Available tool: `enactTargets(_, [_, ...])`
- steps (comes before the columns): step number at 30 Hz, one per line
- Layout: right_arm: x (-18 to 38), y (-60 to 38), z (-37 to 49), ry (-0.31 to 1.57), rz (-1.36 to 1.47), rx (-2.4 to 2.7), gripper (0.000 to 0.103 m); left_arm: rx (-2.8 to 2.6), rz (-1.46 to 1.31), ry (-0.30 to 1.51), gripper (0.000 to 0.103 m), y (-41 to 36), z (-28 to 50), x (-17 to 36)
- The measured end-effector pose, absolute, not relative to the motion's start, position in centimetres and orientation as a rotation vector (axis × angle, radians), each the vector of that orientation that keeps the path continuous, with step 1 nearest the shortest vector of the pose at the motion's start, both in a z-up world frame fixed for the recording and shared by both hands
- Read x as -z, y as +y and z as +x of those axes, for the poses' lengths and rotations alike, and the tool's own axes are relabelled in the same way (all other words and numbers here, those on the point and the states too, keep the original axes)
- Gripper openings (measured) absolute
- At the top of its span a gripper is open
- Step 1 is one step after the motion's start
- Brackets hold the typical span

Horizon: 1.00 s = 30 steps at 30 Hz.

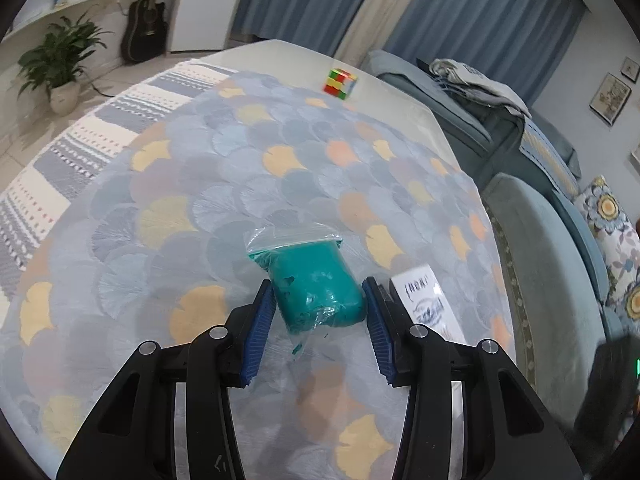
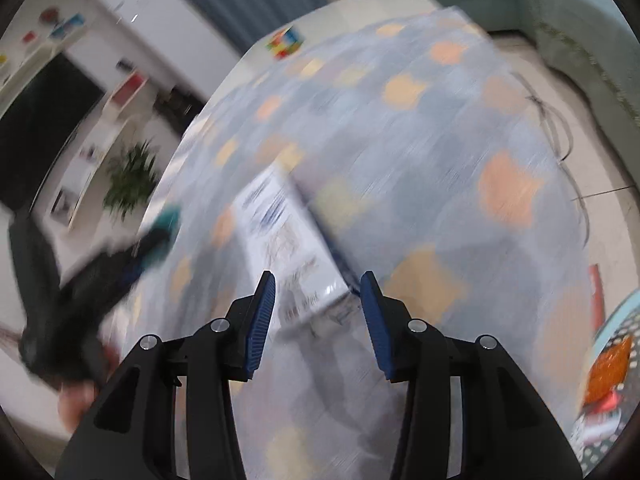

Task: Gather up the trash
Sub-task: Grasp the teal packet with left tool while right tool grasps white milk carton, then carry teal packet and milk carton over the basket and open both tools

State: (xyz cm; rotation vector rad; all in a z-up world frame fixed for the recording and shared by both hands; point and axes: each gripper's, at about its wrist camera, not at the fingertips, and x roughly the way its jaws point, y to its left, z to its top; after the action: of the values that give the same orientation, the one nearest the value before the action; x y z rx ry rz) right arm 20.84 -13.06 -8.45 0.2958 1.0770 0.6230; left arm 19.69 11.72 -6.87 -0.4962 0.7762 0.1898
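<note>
While unheld: one bag (image 1: 316,284), one box (image 2: 288,248).

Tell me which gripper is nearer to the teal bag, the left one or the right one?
Left. The left gripper has its open fingers on either side of the teal bag. The right gripper is apart from it, open in front of the white box.

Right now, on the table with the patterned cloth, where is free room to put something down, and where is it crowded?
The widest bare stretch of the cloth lies between the teal bag and the puzzle cube; the cloth's left side toward the striped edge is bare too. It is crowded near the left gripper, with the bag and the white box side by side.
</note>
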Motion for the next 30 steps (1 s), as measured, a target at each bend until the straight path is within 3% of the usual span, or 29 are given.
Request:
enactTargets(8, [6.4,-9.5,19.4,0.955,0.122,-0.465,0.081,-0.238,-0.536,0.757,0.043,13.6,19.3,6.8])
enactTargets(10, [6.6,-8.3,20.0,0.926,0.061,-0.430,0.083,-0.237,-0.537,0.759,0.043,13.7,19.3,6.8])
enactTargets(22, [9.3,-5.3,22.3,0.871,-0.058,-0.430,0.083,-0.210,-0.516,0.756,0.043,13.3,19.6,6.8])
enactTargets(24, [9.4,-5.3,22.4,0.887,-0.056,-0.436,0.077,-0.199,-0.511,0.760,0.043,13.0,19.6,6.9])
enactTargets(26, [9.6,-5.2,22.4,0.910,-0.058,-0.446,0.053,-0.190,-0.496,0.756,0.043,12.5,19.6,6.7])
enactTargets(30, [8.6,-6.7,20.9,0.875,-0.023,-0.413,0.051,-0.155,-0.471,0.724,0.043,11.4,19.1,5.7])
